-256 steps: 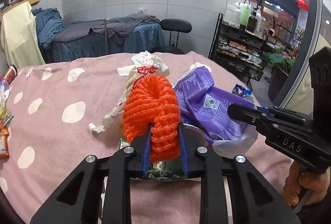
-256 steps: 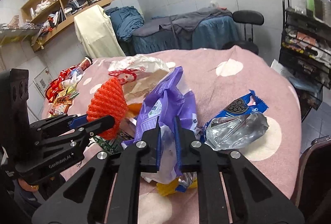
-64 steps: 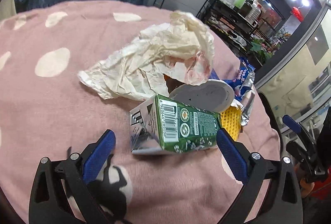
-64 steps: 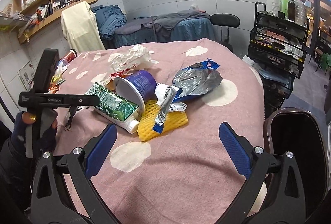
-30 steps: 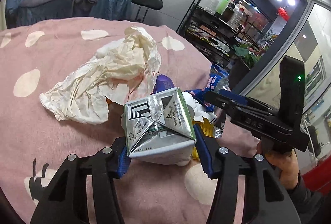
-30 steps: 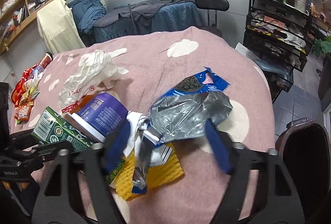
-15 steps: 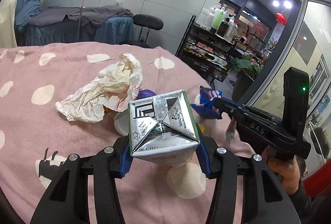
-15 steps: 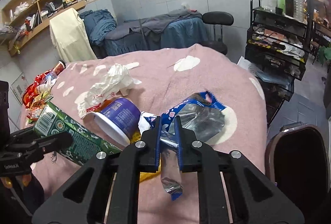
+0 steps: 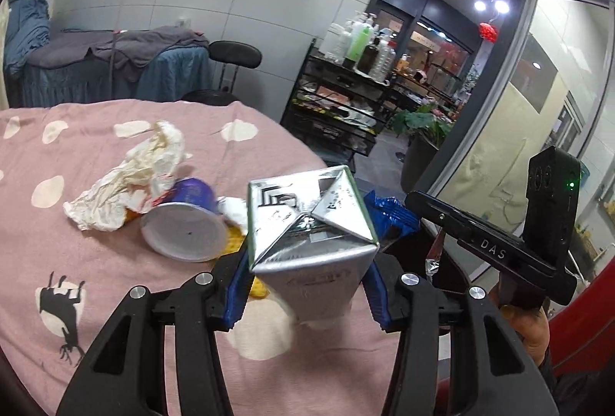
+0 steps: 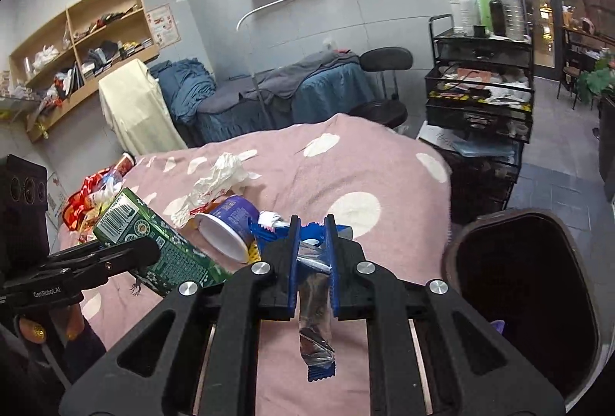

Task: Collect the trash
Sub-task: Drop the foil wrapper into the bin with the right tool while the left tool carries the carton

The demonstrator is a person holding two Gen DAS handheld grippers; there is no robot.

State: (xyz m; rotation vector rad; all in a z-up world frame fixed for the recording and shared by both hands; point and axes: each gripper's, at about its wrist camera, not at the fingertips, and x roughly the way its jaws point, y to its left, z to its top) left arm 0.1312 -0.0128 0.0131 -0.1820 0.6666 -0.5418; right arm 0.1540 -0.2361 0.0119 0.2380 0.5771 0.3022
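Observation:
My left gripper (image 9: pixel 307 285) is shut on a green drink carton (image 9: pixel 307 227), silver end toward the camera, held above the pink table; the carton also shows in the right wrist view (image 10: pixel 153 243). My right gripper (image 10: pixel 313 258) is shut on a blue and silver snack wrapper (image 10: pixel 315 324) that hangs down between the fingers, left of the dark bin (image 10: pixel 530 297). On the table lie a purple cup (image 9: pixel 184 224) on its side, crumpled white paper (image 9: pixel 130 178) and a yellow foam net (image 9: pixel 234 235).
The round table has a pink spotted cloth (image 9: pixel 77 131). The brown-rimmed bin stands on the floor past the table's right edge. Snack packets (image 10: pixel 92 197) lie at the far left of the table. A black trolley (image 10: pixel 480 105) with bottles and a stool (image 10: pixel 384 62) stand behind.
Both grippers have lifted and moved right toward the bin, the left with the carton, the right with the wrapper. The cup, paper and net stay on the table.

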